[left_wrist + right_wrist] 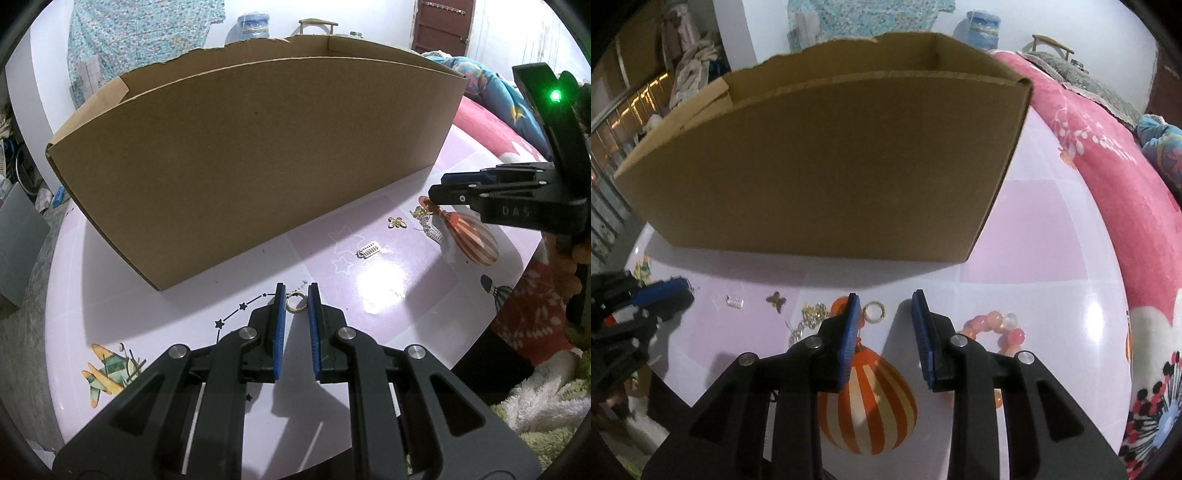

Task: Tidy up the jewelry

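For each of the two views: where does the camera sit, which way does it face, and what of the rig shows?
Left wrist: behind the open left gripper, facing the cardboard box; a gold ring sits between its fingers; the right gripper enters at right.
Right wrist: behind the open right gripper, facing the box; left gripper at left.
Shared: box, silver charm, both grippers.

Quick count of what's on the worktop: one cardboard box, open at the top. Two gold rings, one near the front edge in the left view, one in the right view. One silver rectangular charm, one small gold flower-shaped piece, one tangle of gold and silver chain, one pink bead bracelet. Two grippers, four blue-padded fingers total.
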The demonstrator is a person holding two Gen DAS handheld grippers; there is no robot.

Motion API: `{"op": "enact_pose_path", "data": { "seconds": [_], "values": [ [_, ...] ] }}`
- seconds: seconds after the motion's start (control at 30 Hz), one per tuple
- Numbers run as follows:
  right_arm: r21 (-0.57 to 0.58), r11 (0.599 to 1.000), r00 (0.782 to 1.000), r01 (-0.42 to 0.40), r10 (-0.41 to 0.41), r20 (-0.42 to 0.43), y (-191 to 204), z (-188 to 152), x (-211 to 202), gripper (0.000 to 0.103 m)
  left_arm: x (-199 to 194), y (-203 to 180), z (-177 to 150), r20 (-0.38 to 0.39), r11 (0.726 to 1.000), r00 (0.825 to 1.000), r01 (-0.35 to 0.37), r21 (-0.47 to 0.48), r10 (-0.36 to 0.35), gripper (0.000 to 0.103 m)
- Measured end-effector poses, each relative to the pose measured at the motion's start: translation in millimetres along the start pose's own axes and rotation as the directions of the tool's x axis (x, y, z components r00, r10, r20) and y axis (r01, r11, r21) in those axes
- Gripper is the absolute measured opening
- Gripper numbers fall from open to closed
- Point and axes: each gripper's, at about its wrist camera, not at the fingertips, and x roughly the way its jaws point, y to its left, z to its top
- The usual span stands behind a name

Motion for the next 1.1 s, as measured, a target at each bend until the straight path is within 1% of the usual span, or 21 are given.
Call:
{"op": "enact_pose_path", "data": {
  "seconds": [0.13, 0.17, 0.27, 0.43, 0.63, 0.77, 0.83, 0.97, 1.1],
  "values": [
    [-0.015, 1.0, 1.0, -0.016, 0.016, -0.003, 3.8, 0.1, -0.3, 0.019, 0.9, -0.7, 0.2, -0.001, 1.0, 1.0, -0.001, -0.001, 0.001, 0.011],
    [-0.018, 1.0, 1.0, -0.016, 0.016, -0.004, 4.4, 0.4, -0.2, 0.019, 0.9, -0.7, 0.2, 0.0, 1.0, 1.0, -0.001, 0.0, 0.001, 0.011],
    [-0.009, 1.0, 1.0, -0.018, 0.018, -0.009, 4.3, 0.6, -0.8, 0.019, 0.9, -0.8, 0.4, -0.001, 1.0, 1.0, 0.0, -0.001, 0.0, 0.011],
    [0.002, 1.0, 1.0, -0.009, 0.009, 0.007, -0.3, 2.2, -5.1, 0.019, 1.5, -1.0, 0.6, 0.0, 1.0, 1.0, -0.001, -0.001, 0.001, 0.011],
    [-0.029, 1.0, 1.0, -0.007, 0.006, -0.019, 1.6, 2.9, 3.7, 0.019, 1.3, -1.1, 0.9, -0.001, 1.0, 1.0, -0.001, -0.001, 0.001, 0.011],
    [-0.053, 0.999, 1.0, 0.003, -0.004, -0.016, 6.0, 3.2, 2.2, 0.018, 1.4, -1.2, 1.1, -0.001, 1.0, 1.0, -0.002, 0.0, 0.002, 0.011],
    [-0.046, 0.999, 1.0, -0.018, 0.017, -0.019, 7.5, 2.8, 1.8, 0.011, 1.9, -1.2, 1.1, -0.001, 1.0, 1.0, 0.0, -0.001, 0.0, 0.011],
    [-0.049, 0.999, 1.0, -0.022, 0.022, -0.015, 10.3, 1.9, -0.2, 0.011, 2.4, -1.3, 1.0, -0.001, 1.0, 1.0, 0.0, -0.002, 0.0, 0.011],
    [-0.023, 0.999, 0.999, -0.036, 0.035, -0.013, 7.9, 1.5, -1.3, 0.011, 3.0, -1.2, 1.0, 0.0, 1.0, 1.0, 0.001, -0.003, -0.001, 0.011]
  ]
}}
